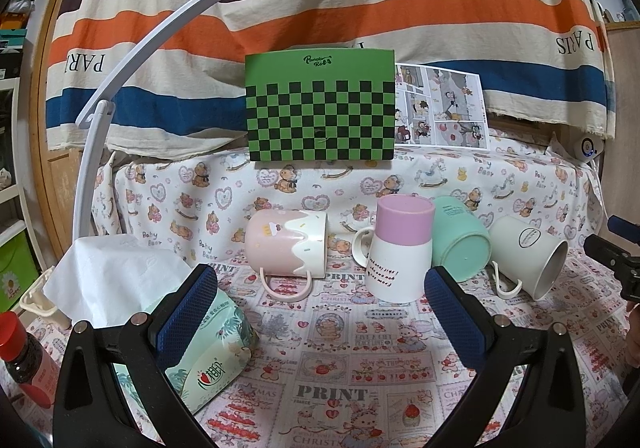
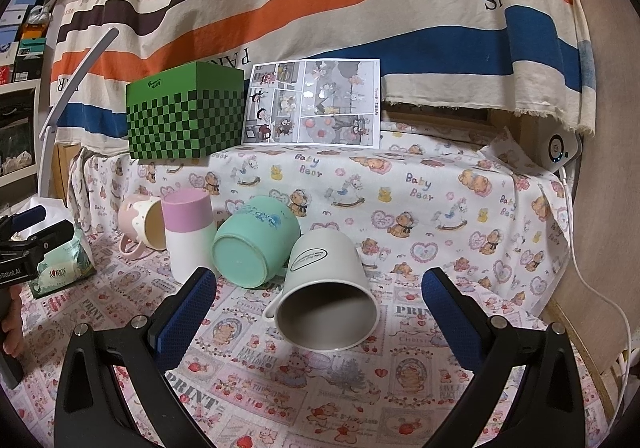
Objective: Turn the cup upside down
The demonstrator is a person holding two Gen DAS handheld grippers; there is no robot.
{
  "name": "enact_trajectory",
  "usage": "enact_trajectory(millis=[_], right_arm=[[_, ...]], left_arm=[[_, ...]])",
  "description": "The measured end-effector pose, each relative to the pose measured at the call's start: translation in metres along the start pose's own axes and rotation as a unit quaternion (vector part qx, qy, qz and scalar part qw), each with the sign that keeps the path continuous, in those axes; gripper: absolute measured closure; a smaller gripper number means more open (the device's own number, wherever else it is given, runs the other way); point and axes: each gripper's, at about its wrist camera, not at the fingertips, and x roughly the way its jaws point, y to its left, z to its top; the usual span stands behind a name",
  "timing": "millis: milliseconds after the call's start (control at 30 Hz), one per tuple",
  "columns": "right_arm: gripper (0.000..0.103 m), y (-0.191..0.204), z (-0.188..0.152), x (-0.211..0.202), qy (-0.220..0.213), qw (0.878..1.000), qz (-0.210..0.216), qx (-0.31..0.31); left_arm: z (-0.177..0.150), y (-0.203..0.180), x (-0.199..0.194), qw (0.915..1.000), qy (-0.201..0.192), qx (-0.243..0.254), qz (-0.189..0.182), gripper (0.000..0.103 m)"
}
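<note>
Several cups sit on the patterned tablecloth. A pink-and-white cup (image 1: 286, 242) (image 2: 144, 222) lies on its side at the left. A purple-and-white cup (image 1: 400, 248) (image 2: 188, 234) stands upside down. A mint cup (image 1: 460, 240) (image 2: 254, 238) lies on its side with its base toward me. A pale grey cup (image 1: 528, 256) (image 2: 326, 288) lies on its side, mouth toward the right wrist camera. My left gripper (image 1: 320, 312) is open and empty in front of the pink and purple cups. My right gripper (image 2: 320, 312) is open and empty, its fingers either side of the grey cup's mouth.
A tissue pack (image 1: 204, 352) (image 2: 64, 264) lies at the left, by a red-capped bottle (image 1: 24, 360). A green checkered box (image 1: 320, 108) (image 2: 186, 112) and a comic sheet (image 1: 440, 104) (image 2: 312, 102) stand behind on a raised ledge. A white lamp arm (image 1: 120, 96) curves at left.
</note>
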Motion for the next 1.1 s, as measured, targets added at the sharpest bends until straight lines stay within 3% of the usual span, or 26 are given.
enact_trajectory(millis=[433,733,933,1000,1100], right_arm=[[0.0,0.0,-0.001,0.001,0.014,1.0,0.008,0.008],[0.0,0.006,0.032,-0.016,0.047,0.996,0.07,0.021],[0.0,0.007,0.074,0.008,0.139,0.986,0.087,0.033],[0.0,0.002,0.089,0.025,0.172,0.978,0.106,0.049],[0.0,-0.004,0.103,0.063,0.247,0.963,0.096,0.051]], left_arm=[[-0.001,0.005,0.0,1.0,0.0,-0.002,0.0,0.0],[-0.001,0.004,0.0,1.0,0.001,-0.002,0.0,0.0],[-0.001,0.004,0.001,1.0,0.002,-0.001,0.0,0.0],[-0.001,0.004,0.001,1.0,0.002,-0.001,0.0,0.0],[-0.001,0.004,0.0,1.0,0.001,-0.001,-0.002,0.0]])
